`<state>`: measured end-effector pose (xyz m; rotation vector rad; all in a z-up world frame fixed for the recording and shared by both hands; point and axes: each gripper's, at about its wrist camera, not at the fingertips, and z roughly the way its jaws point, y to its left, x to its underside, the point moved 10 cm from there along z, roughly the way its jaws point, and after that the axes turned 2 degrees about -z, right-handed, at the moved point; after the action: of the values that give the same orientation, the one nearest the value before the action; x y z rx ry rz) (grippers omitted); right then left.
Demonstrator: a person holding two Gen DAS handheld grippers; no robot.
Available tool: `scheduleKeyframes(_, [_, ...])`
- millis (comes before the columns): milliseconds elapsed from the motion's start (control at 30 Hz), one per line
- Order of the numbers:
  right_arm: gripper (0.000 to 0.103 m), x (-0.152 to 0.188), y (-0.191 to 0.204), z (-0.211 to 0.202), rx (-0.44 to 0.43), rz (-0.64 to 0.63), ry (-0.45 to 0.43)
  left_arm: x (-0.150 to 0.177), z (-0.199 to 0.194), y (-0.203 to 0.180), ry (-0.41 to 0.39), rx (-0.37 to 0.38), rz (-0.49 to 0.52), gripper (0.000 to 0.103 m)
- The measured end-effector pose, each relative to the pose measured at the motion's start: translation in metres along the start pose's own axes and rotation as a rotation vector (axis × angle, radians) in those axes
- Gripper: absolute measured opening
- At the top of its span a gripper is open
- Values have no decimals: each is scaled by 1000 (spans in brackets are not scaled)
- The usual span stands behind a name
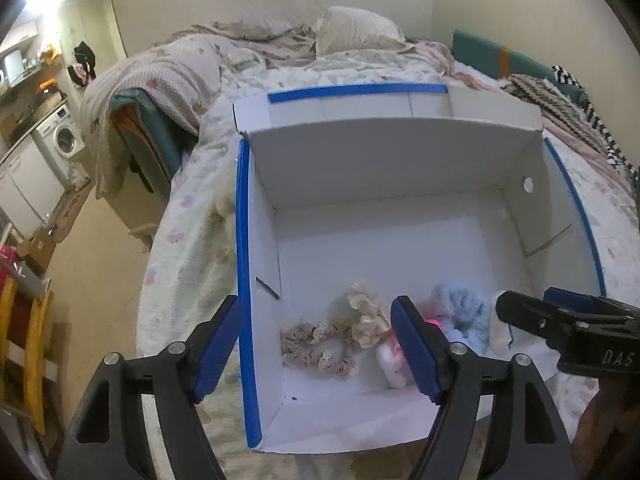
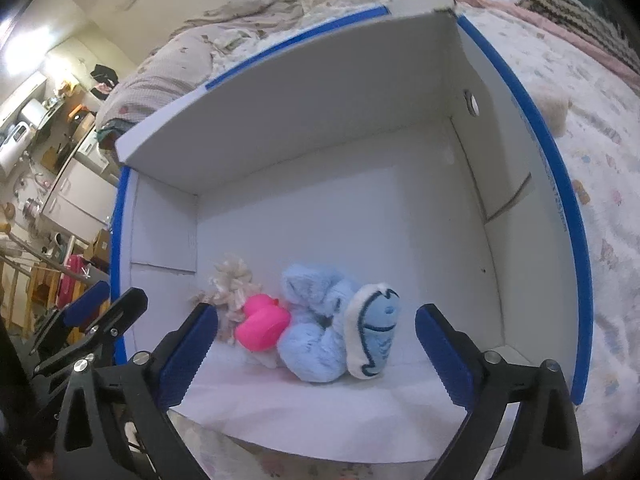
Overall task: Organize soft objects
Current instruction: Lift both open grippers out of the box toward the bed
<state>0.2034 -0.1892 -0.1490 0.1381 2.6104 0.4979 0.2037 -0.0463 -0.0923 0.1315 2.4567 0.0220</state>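
On the bed [image 1: 192, 248], a white cardboard box [image 1: 400, 168] w/ blue-taped rims sat open, and all the soft things lay bunched in its near end. L gripper [image 1: 320, 350] hung over the box's near-left corner, jaws spread wide, nothing between them; its left finger sat outside the blue left rim, its right finger inside, in front of the pile. Seen thru that gap: a beige scrunchie [image 1: 320, 346] flat on the box floor, just below & ahead of the L gripper, w/ a cream frilly scrunchie [image 1: 366, 312] touching its right side. A white-and-pink soft piece [image 1: 390, 364] lay just beside the right finger, partly hidden by it.

R gripper [image 2: 316, 354] was also spread wide & empty, aimed into the box from the near edge. Directly ahead, between its fingers: pink plush [image 2: 262, 326] towards the left finger, a fluffy light-blue plush [image 2: 316, 320] in the middle, and a white-edged blue plush w/ dark stitched outline [image 2: 374, 330] leaning on it at right. All three touched each other; none touched the fingers. Cream scrunchie sat behind the pink one. In the left wrist view the R gripper showed at far right, near the blue plush.
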Motion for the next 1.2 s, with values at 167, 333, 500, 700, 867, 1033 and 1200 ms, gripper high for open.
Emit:
scheduleKeyframes(167, [103,5,4,-10,-3,-3,-28,-1,-9,1,-8,20,-25,74])
scheduleKeyframes(333, [103,8,1,-22,-16,40,-56,3,-17,-1,12,62,-51,74])
scheduleKeyframes(500, [103,12,-1,-32,8,32,-72,9,-33,-9,0,85,-25,74])
scheduleKeyframes(700, [103,23,4,-39,0,24,-71,25,-44,-7,15,84,-37,74])
scheduleKeyframes(867, [103,37,6,-46,10,14,-79,41,-51,6,27,53,-66,74])
scheduleKeyframes(1033, [103,48,13,-54,-1,-15,-88,66,-53,13,69,111,-126,74])
scheduleKeyframes(1200, [103,69,14,-54,-3,-20,-63,93,-50,18,112,83,-117,74])
